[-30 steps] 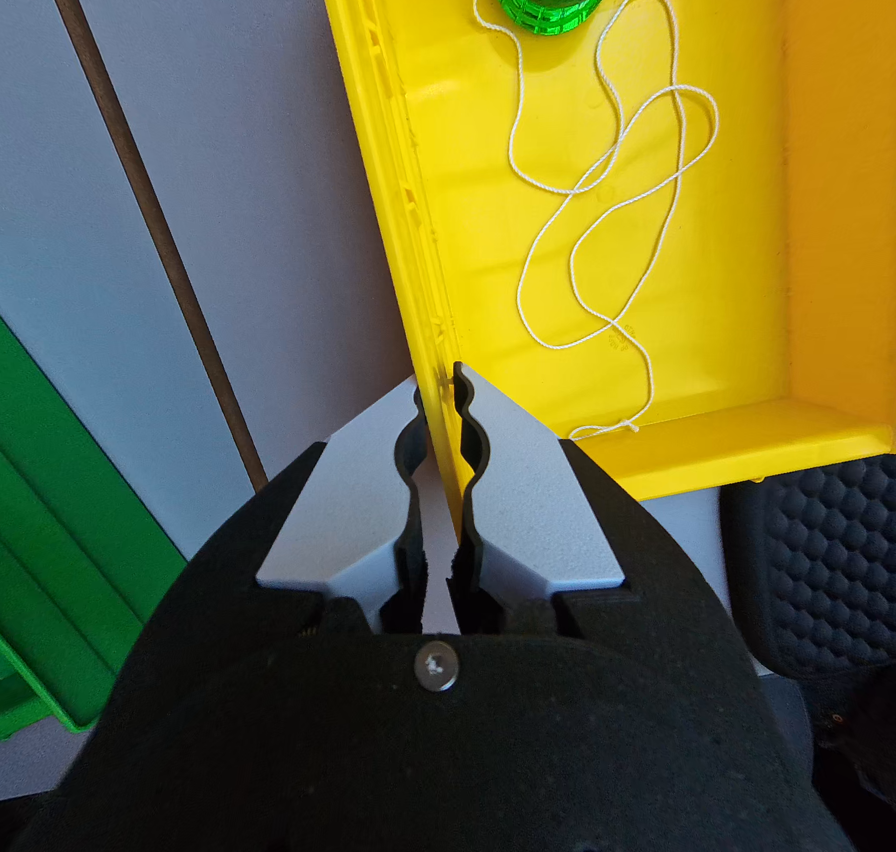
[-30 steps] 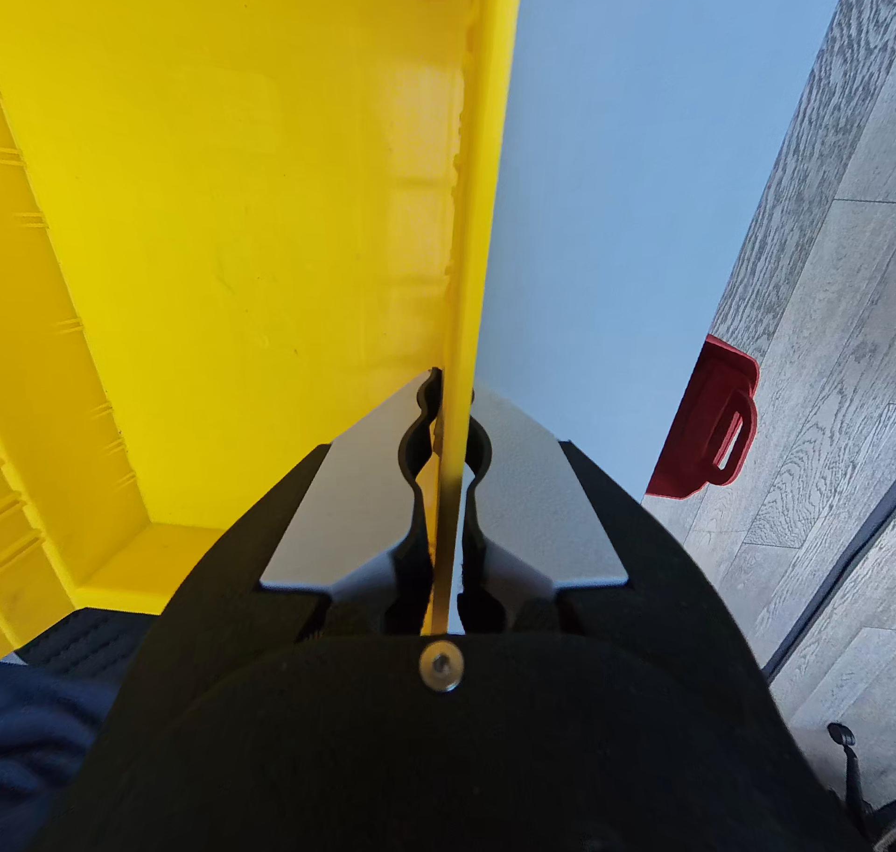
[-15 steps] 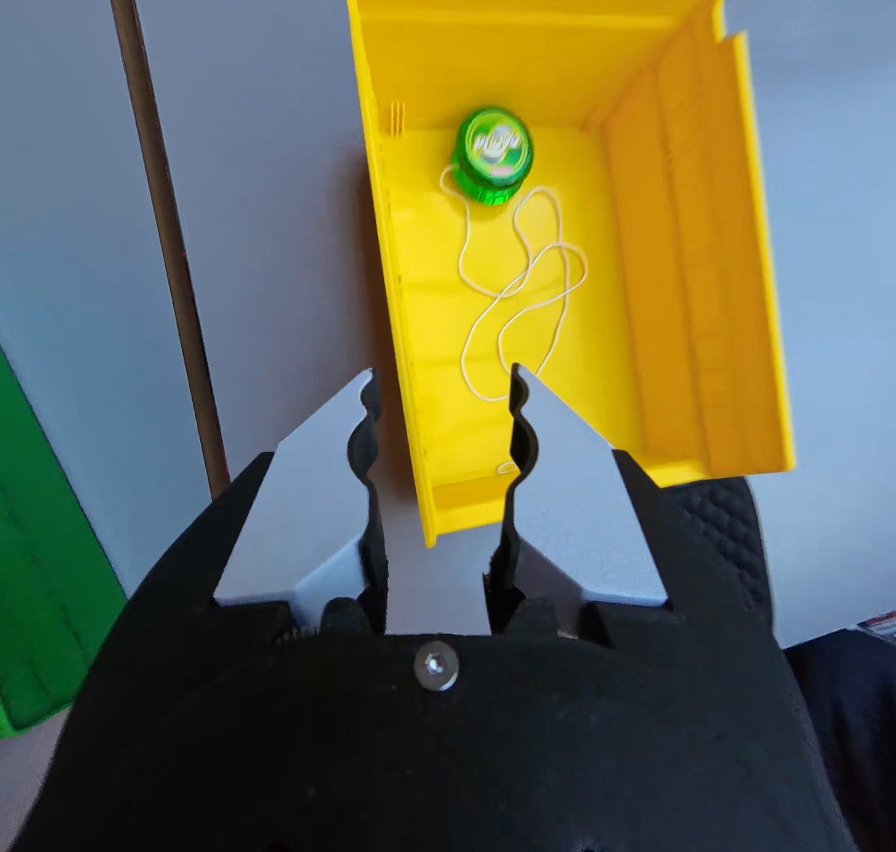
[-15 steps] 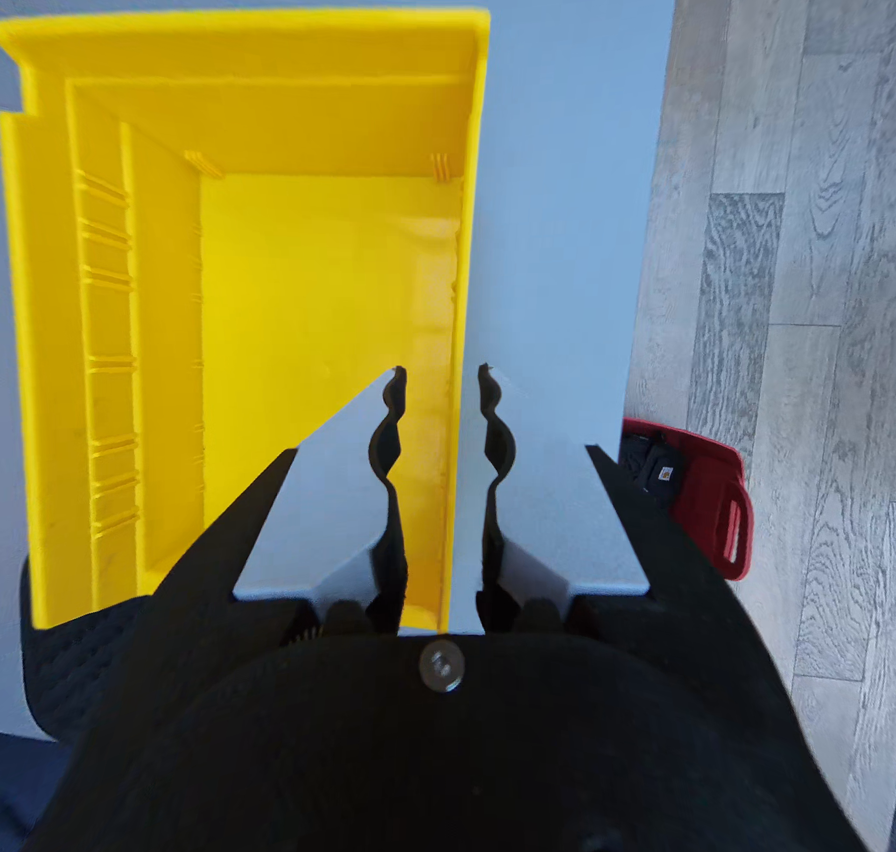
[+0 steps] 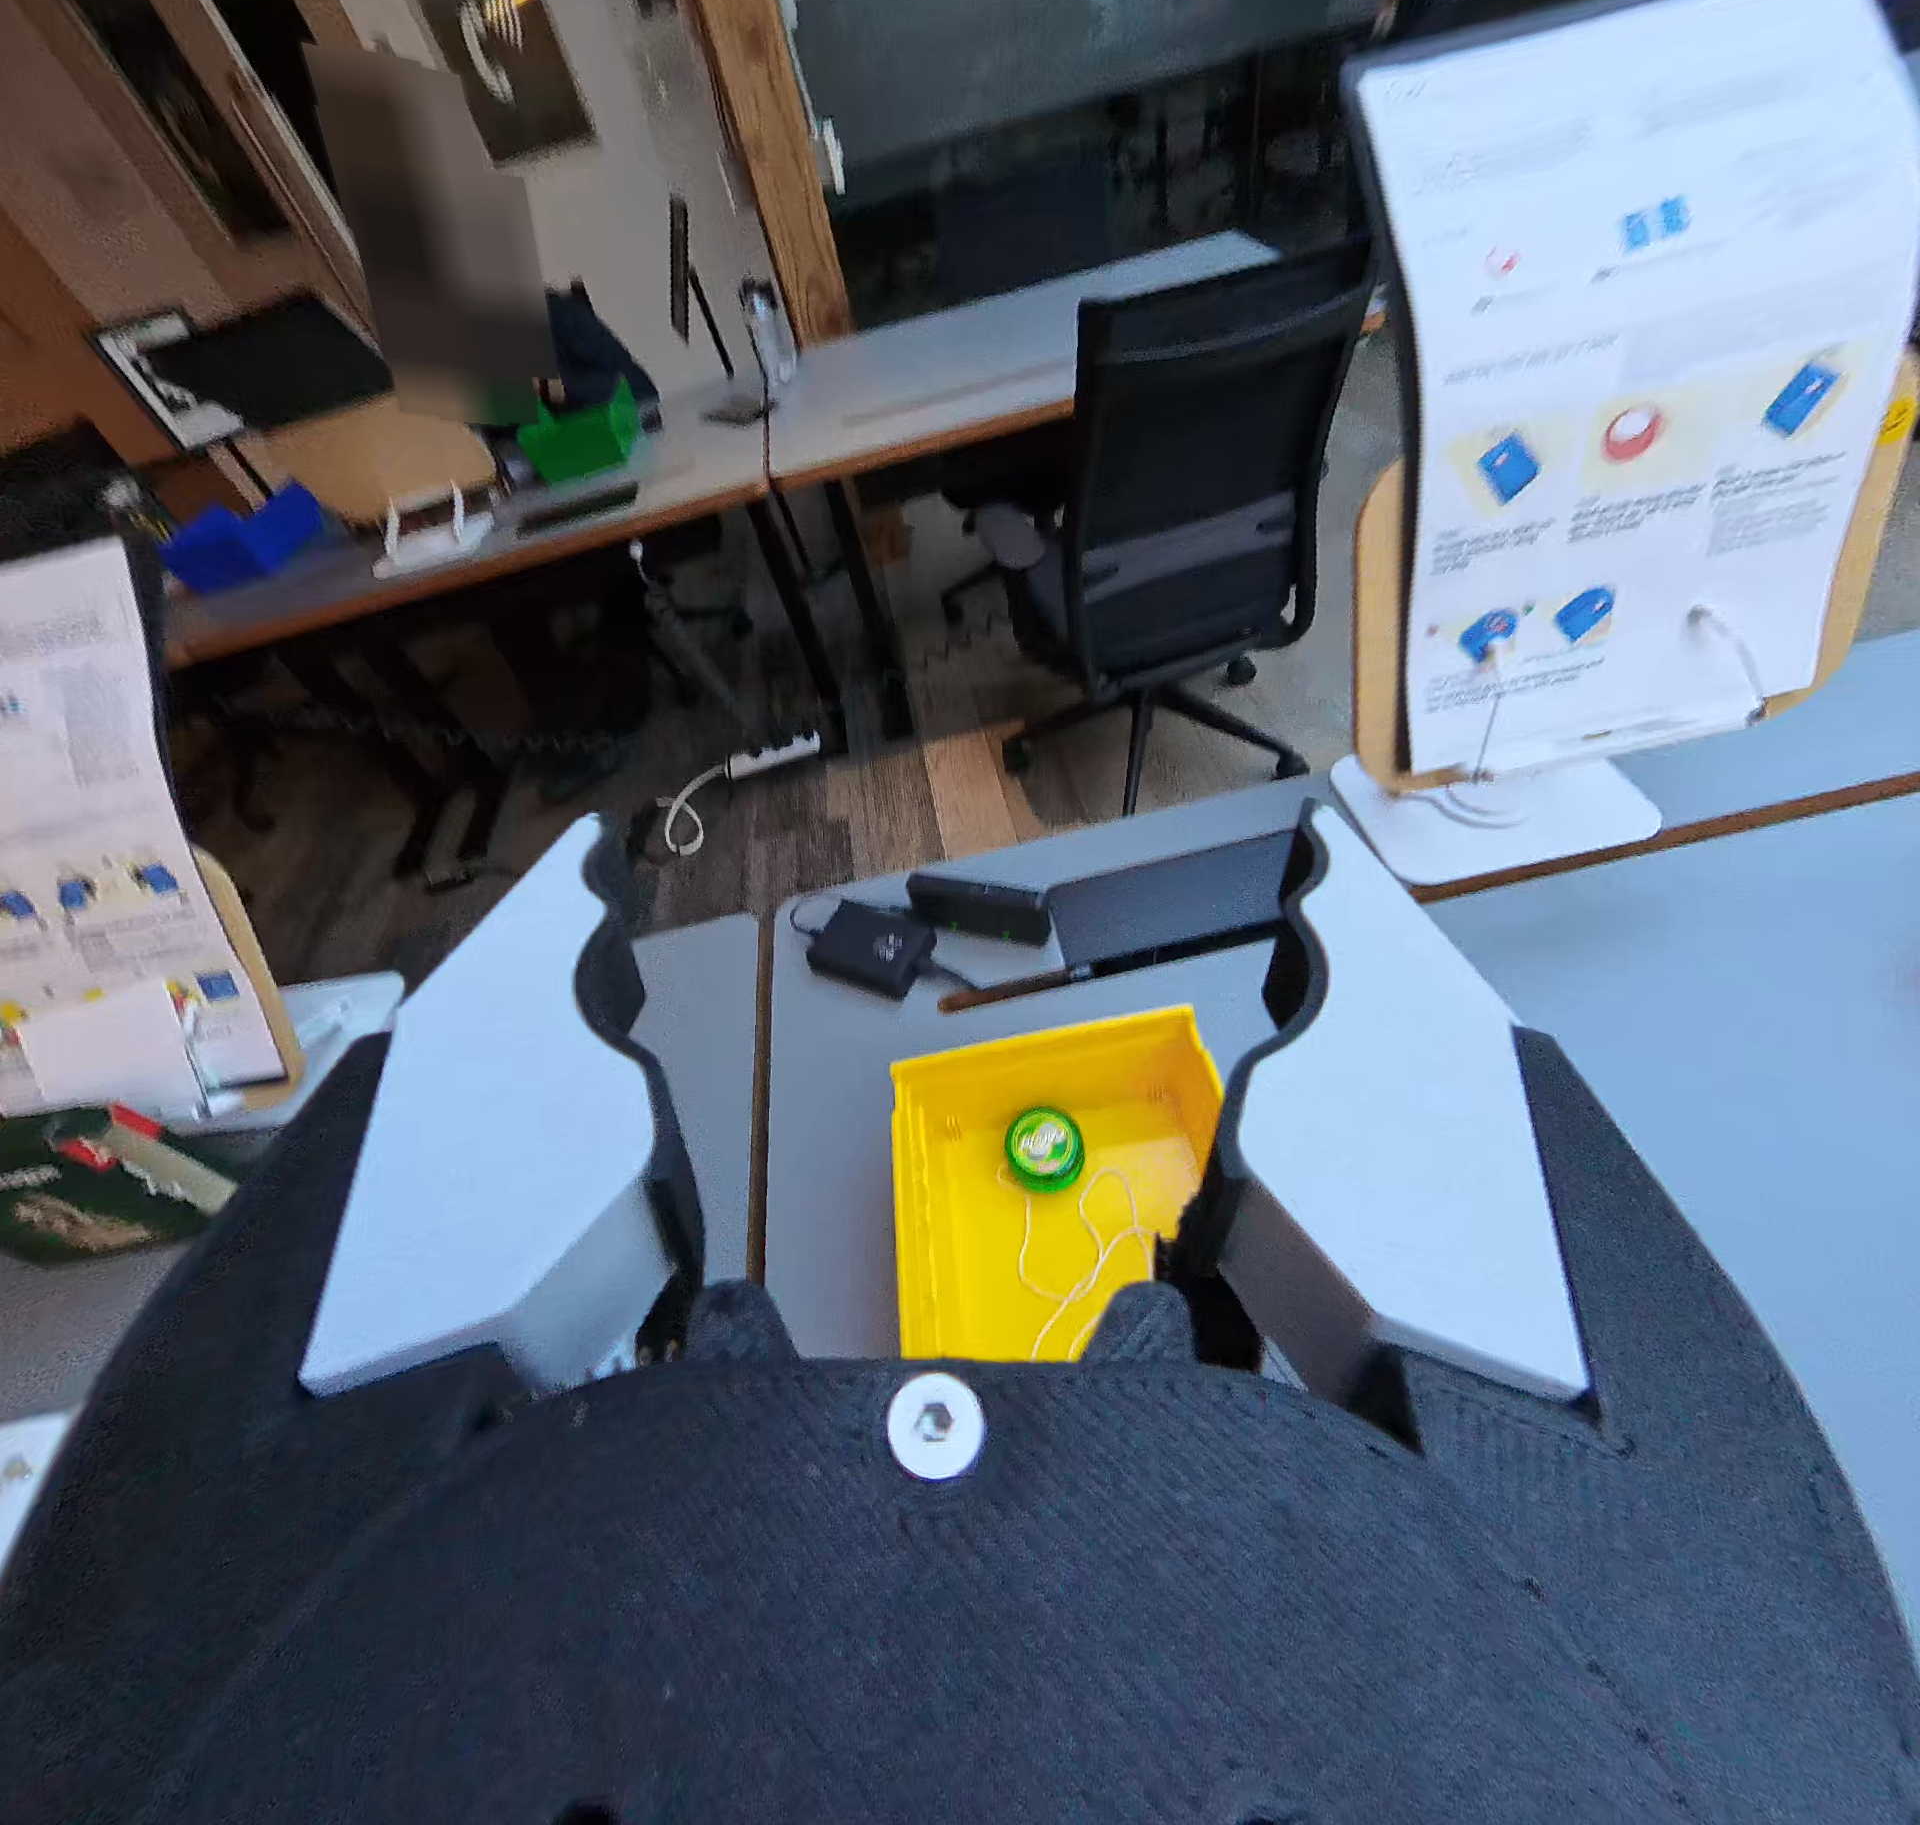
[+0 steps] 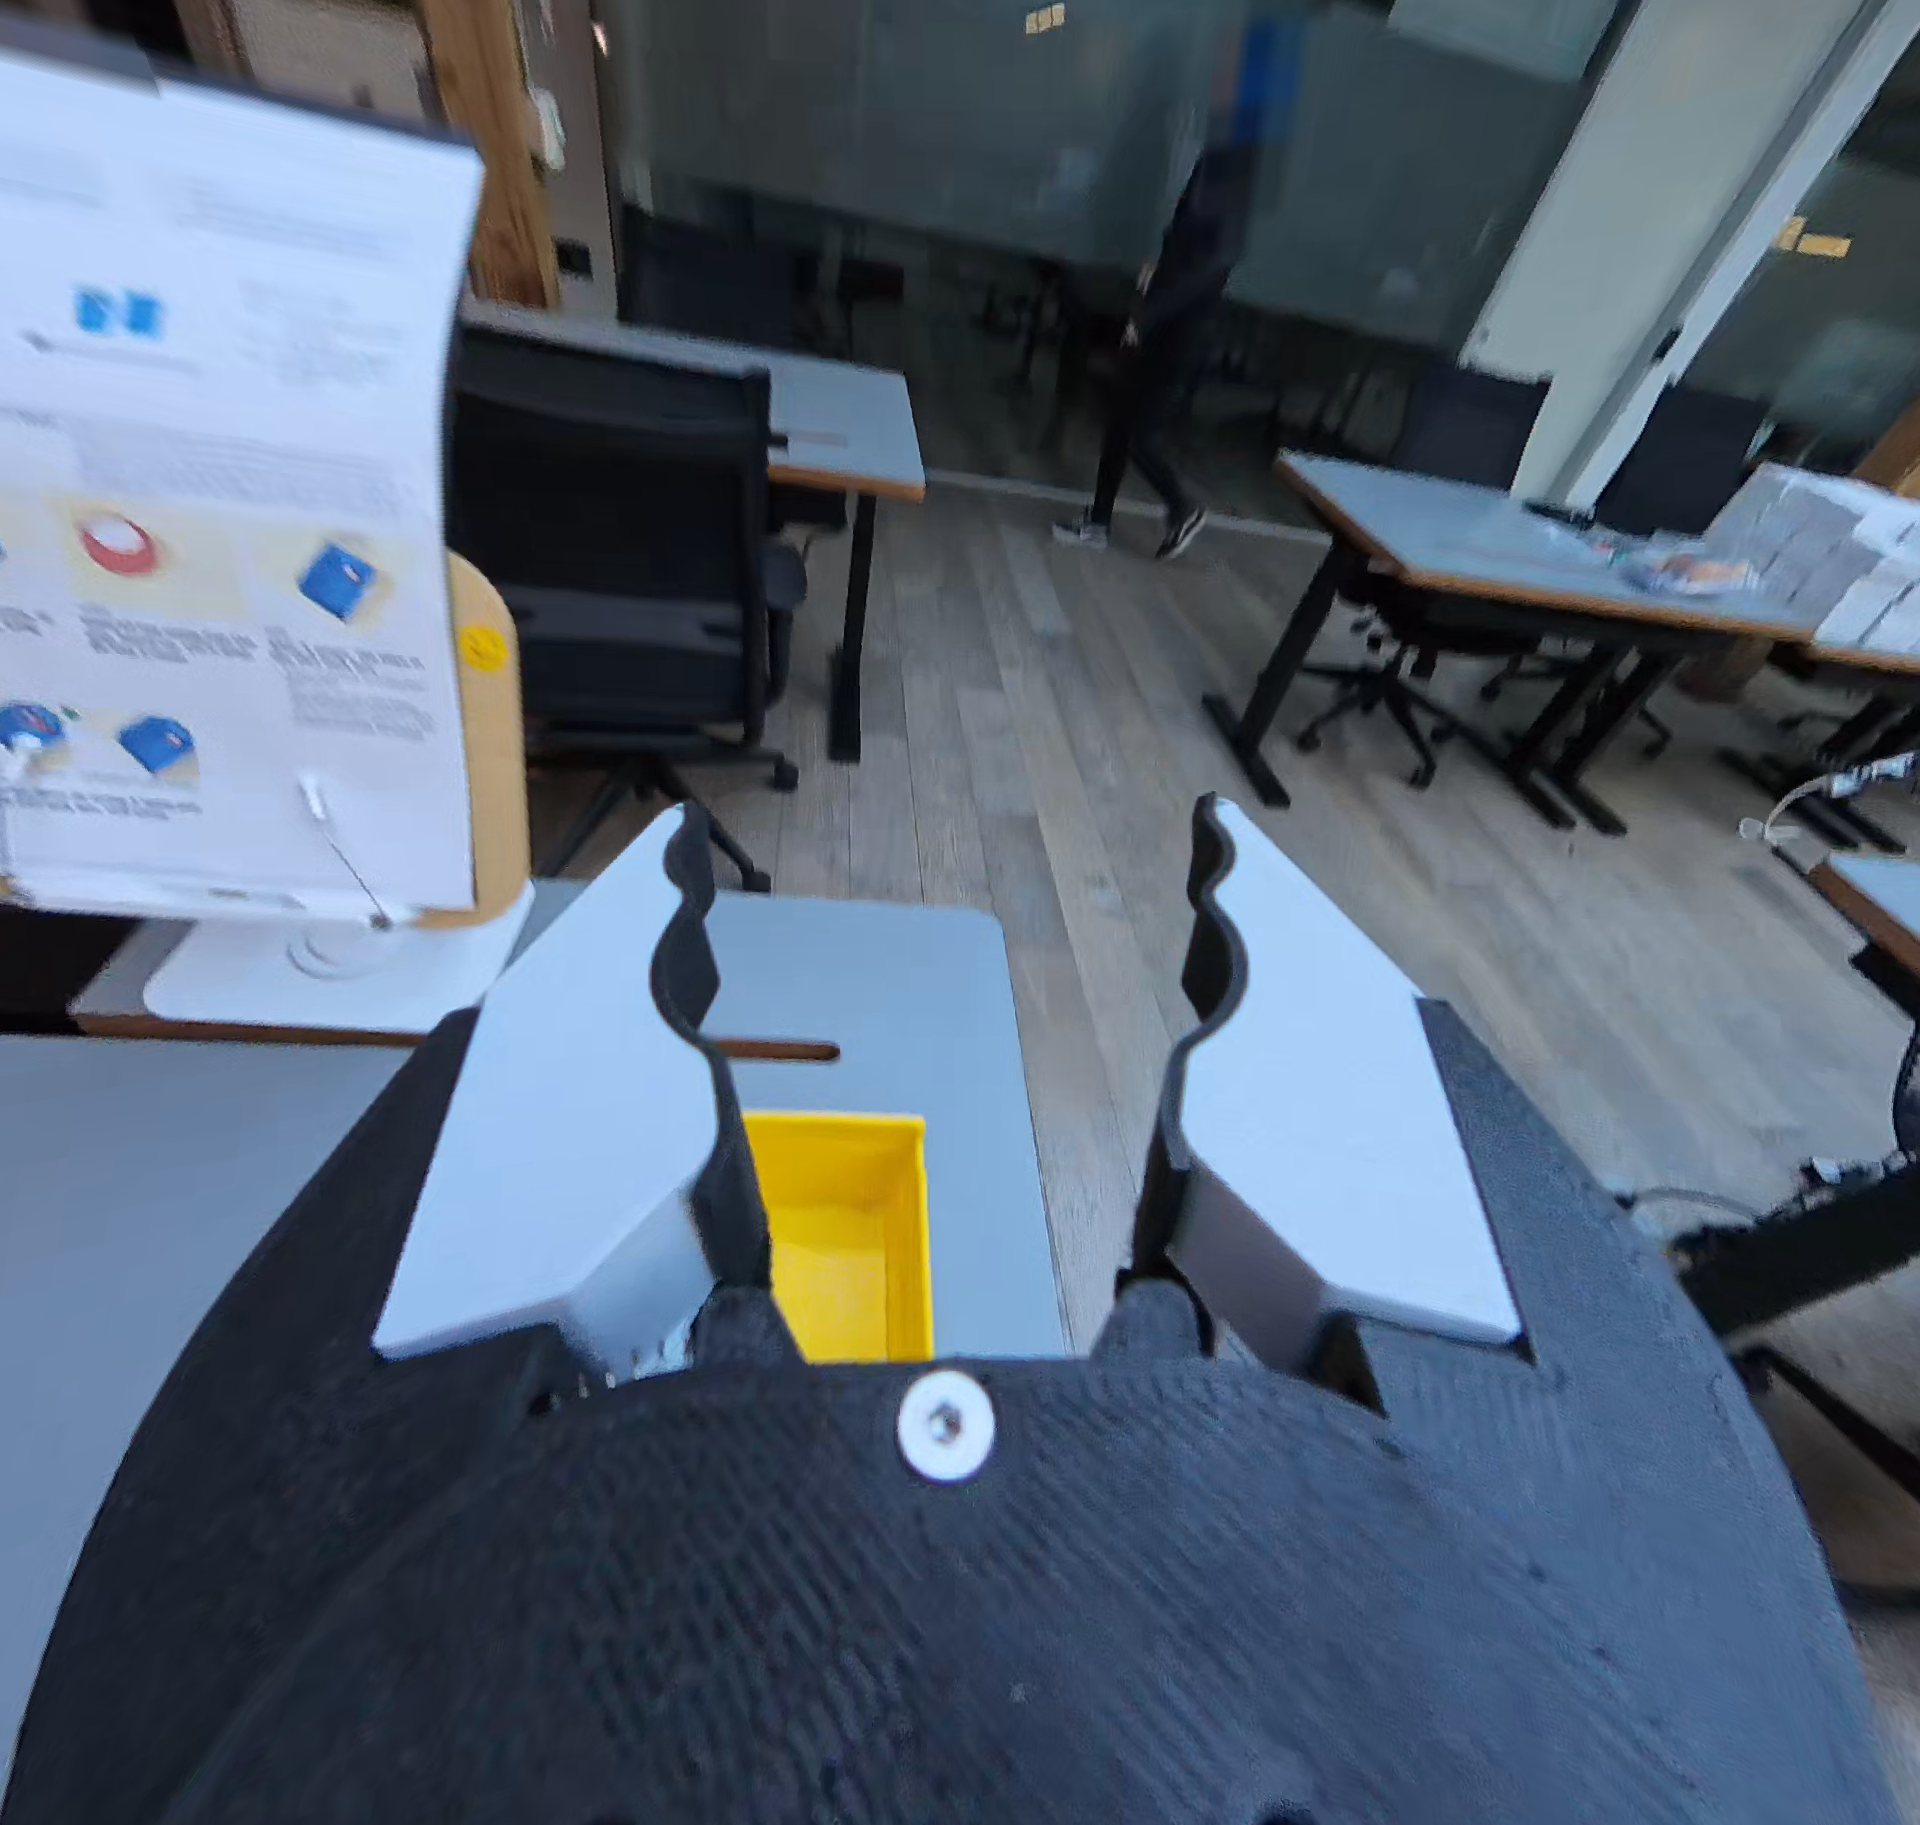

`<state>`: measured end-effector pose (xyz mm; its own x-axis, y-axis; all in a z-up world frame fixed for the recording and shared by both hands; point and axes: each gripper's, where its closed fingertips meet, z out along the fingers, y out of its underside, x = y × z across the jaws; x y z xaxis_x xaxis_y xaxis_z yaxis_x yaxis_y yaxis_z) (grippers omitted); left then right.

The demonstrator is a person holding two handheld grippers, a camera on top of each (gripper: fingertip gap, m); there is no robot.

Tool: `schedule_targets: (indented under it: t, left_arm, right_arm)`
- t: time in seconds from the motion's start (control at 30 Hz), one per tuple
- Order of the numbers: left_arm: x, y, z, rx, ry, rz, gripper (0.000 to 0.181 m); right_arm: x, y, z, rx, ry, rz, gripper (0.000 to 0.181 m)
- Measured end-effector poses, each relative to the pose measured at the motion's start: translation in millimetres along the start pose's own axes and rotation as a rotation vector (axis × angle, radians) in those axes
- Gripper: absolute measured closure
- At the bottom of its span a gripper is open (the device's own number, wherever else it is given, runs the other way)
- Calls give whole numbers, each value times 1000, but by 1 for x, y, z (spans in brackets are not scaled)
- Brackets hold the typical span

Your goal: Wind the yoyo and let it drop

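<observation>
Below the wide-open left hand-held gripper point(image 5: 951, 876), green yoyo point(image 5: 1043, 1148) loose inside yellow bin point(image 5: 940, 1245).

Nothing is reading clearly, since motion blur is smearing all print.

- The green yoyo point(image 5: 1044, 1147), far in the yellow bin point(image 5: 935, 1256), is carrying a round face label, too small to read.
- A printed sheet point(image 5: 1642, 373) is standing on a stand far right on the table, showing blurred text lines beside small blue and red pictures.
- A second printed sheet point(image 5: 94, 819) is standing at the left, also blurred.
- A round yellow sticker point(image 6: 481, 648) is sitting on the wooden board behind the right sheet, with its marks unreadable.
- A dark green pack point(image 5: 94, 1193) is lying near left, its print smeared.
</observation>
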<state>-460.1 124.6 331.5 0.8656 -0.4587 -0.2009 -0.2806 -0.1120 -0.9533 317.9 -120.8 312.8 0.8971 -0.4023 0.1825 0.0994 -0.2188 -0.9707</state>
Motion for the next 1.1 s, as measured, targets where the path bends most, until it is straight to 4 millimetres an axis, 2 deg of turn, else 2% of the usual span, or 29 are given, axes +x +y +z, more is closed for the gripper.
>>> schedule_targets:
  t: [0.1, 0.2, 0.3, 0.37, 0.43, 0.5, 0.57, 0.73, 0.9, 1.03, 1.1]
  left_arm:
    - [47, -44, -5, 59, 6, 89, 45]
    - [97, -69, 2, 114, -8, 207, 37]
    - [138, -77, 24, 141, -41, 293, 28]
    - [165, -66, 47, 115, -40, 302, 24]
    - [195, -45, 74, 87, -16, 287, 23]
    - [221, -17, 101, 55, 5, 265, 23]
    - [242, 16, 126, 22, 8, 228, 23]
    - [272, 102, 172, -71, -37, 114, 24]
    - [275, 171, 185, -111, -113, -18, 27]
    - [285, 232, 192, -191, -93, -135, 26]
    - [292, 258, 195, -224, -87, -156, 26]
  right_arm:
    - [-45, -64, -25, 190, -33, -40, 74]
    - [-97, -101, -36, 281, -76, -80, 56]
    - [-144, -114, -31, 296, -92, -100, 37]
    - [-171, -112, -24, 307, -93, -88, 32]
    - [-198, -99, -12, 305, -109, -40, 31]
    - [-223, -77, 3, 284, -125, 18, 31]
    - [-248, -46, 20, 250, -126, 46, 31]
    - [-303, 43, 54, 154, -93, 20, 31]
    - [-339, 140, 76, 32, -62, 27, 32]
    - [-363, 232, 92, -162, -73, 75, 31]
    - [-373, 268, 95, -242, -83, 97, 31]
